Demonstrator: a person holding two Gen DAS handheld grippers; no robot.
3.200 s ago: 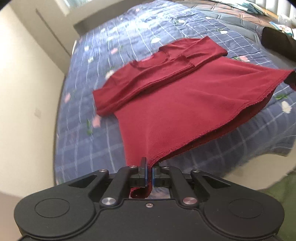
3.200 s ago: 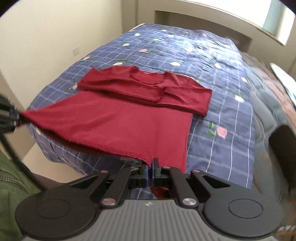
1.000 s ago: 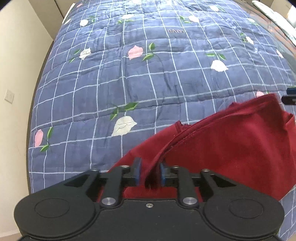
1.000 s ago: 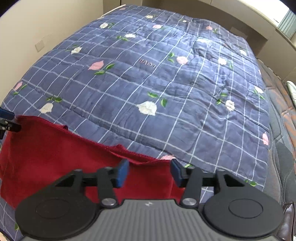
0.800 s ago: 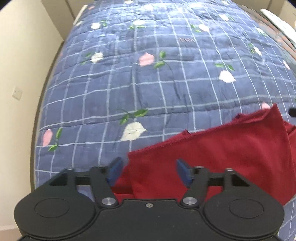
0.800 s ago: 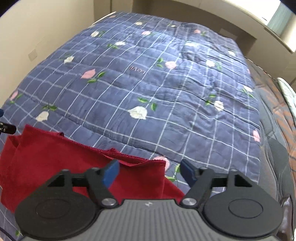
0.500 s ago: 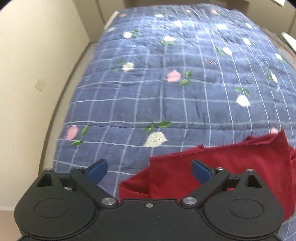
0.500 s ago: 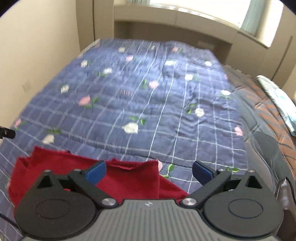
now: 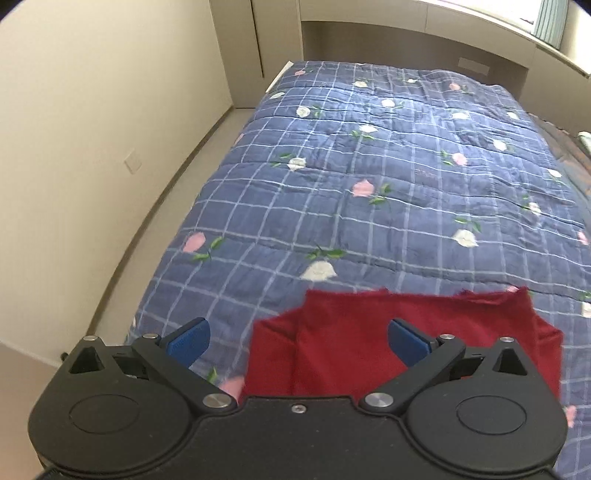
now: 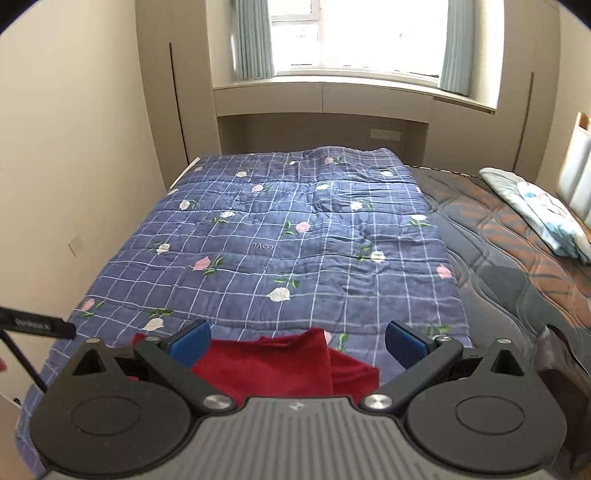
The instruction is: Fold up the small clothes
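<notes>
L gripper (image 9: 297,342) + R gripper (image 10: 297,342): jaws just opened wide, nothing between pads. Red garment (image 9: 402,343) lay folded on quilt (image 9: 369,206) near edge, below both. Looked like release after fold, grippers clear so cloth undisturbed.

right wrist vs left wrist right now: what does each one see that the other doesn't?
Right wrist only: the window, curtains, a pillow, the brown mattress cover and a black bar at the left edge. Left wrist only: the red garment's whole folded width. Both: the blue floral quilt, the garment, and open jaws with nothing held.
</notes>
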